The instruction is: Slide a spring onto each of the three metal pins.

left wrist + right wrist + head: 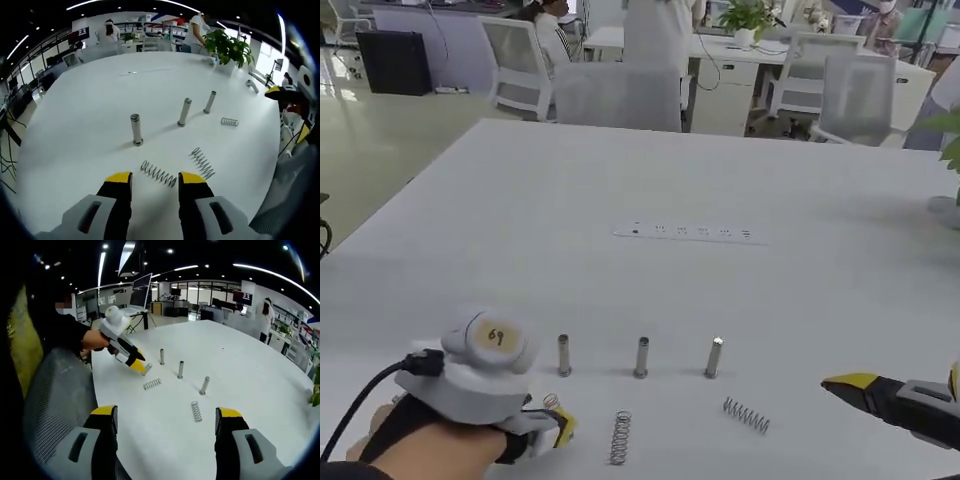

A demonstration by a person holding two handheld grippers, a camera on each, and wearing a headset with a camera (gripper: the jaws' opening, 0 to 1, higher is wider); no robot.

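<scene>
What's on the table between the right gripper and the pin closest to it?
A loose spring lies flat between the right gripper and the nearest pin, touching neither. The right gripper view shows it.

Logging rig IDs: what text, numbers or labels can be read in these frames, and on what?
"69": handwritten on the round yellow sticker on top of the left gripper.
Wall screen, left gripper view: white characters, too blurred to read.
Power strip, head view: markings too small to read.
</scene>
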